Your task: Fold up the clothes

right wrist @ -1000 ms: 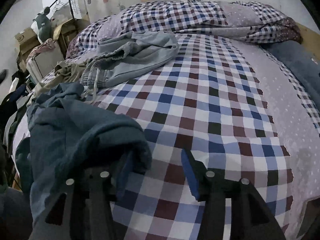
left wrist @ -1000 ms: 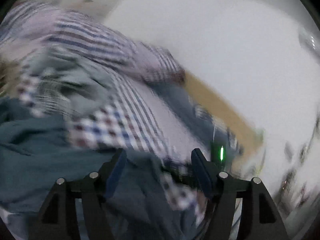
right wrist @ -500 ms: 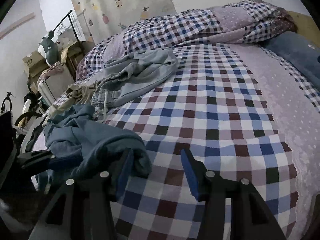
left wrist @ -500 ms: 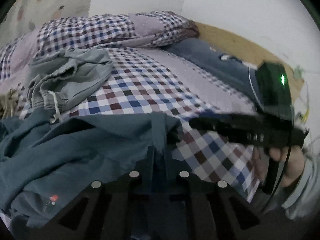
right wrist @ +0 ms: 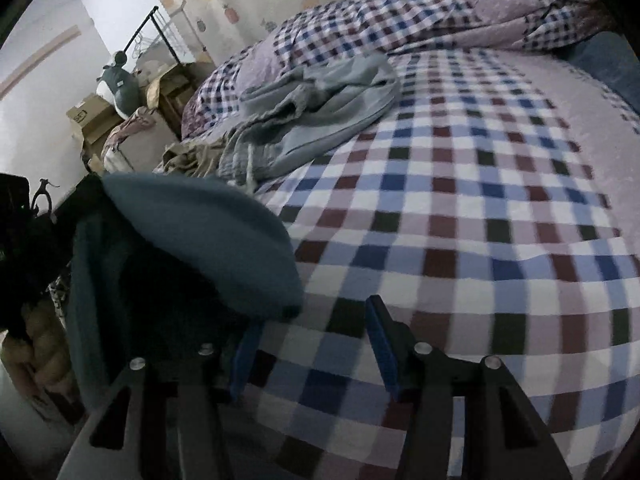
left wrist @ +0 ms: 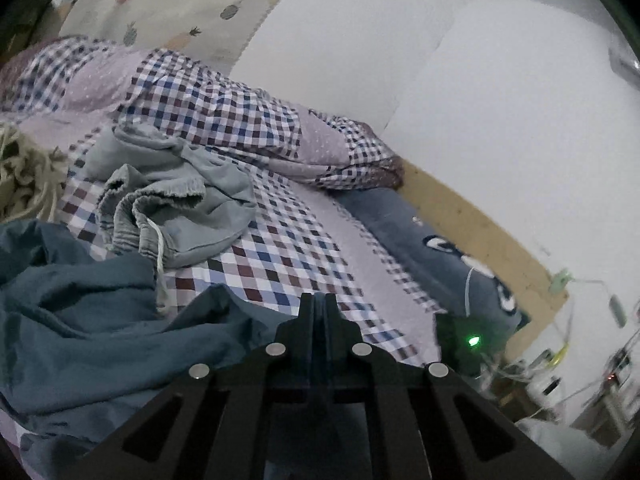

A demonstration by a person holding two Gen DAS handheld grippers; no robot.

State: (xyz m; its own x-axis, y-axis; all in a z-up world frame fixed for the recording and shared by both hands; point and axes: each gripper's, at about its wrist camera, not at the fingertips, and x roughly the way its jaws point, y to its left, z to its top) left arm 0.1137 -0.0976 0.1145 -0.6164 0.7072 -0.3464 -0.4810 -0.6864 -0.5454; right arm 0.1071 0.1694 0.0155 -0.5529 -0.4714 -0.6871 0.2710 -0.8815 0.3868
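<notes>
Two tools work over a bed: the left tool (left wrist: 320,300) has its fingers pressed together, and whether cloth is pinched between them cannot be told; the right tool (right wrist: 310,344) stands open, teal shirt (right wrist: 192,236) draped over its left finger. That shirt lies bunched on the checked sheet (right wrist: 460,208), near grey shorts (left wrist: 180,204), before a rolled quilt (left wrist: 224,116)

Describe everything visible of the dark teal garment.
The dark teal garment is a soft, matte, knit-looking fabric, crumpled in loose folds on the near left of the checked bedspread. One edge runs up to the left gripper, whose fingers are closed together. In the right wrist view a rounded fold drapes over the open right gripper's left finger. The grey shorts lie just beyond it.
</notes>
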